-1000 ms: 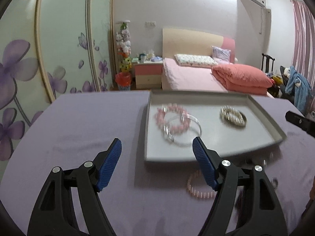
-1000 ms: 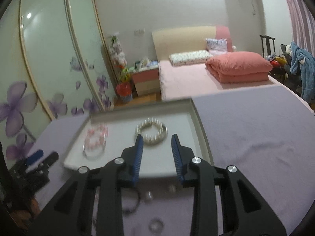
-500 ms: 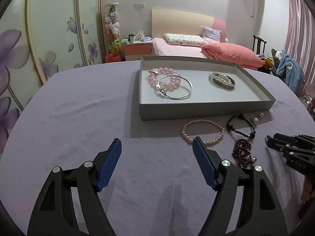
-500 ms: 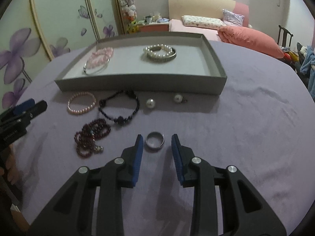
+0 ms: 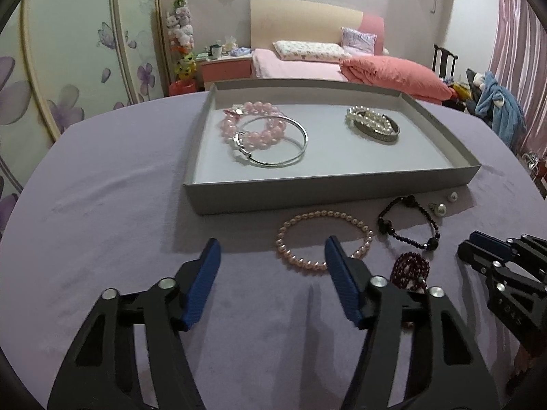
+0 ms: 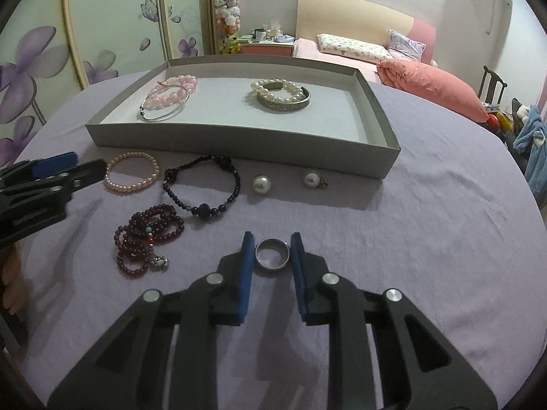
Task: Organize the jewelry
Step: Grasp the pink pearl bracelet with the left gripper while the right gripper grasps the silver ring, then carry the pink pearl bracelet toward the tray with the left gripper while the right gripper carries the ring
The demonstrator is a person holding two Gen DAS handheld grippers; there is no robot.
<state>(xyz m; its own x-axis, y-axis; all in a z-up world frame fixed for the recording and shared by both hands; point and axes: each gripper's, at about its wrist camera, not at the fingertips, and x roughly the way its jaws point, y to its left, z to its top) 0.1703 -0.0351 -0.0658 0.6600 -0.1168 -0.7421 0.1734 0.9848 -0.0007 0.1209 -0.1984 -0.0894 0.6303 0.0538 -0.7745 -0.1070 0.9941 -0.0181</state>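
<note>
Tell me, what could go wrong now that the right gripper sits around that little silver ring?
1. The flat silver metal ring lies low on the purple cloth between the right gripper pads; closing could make it slip or pinch the fabric.
2. The dark red bead strand lies coiled close by; a sideways drift might snag it.
3. The open left gripper hovers over the pink pearl bracelet and might nudge it.

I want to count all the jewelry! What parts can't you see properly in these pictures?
- Dark red bead strand: left wrist view, partly behind the left gripper finger.
- Silver ring: right wrist view only; whether the right gripper touches it is unclear.
- Earring clasp: too small.
</note>
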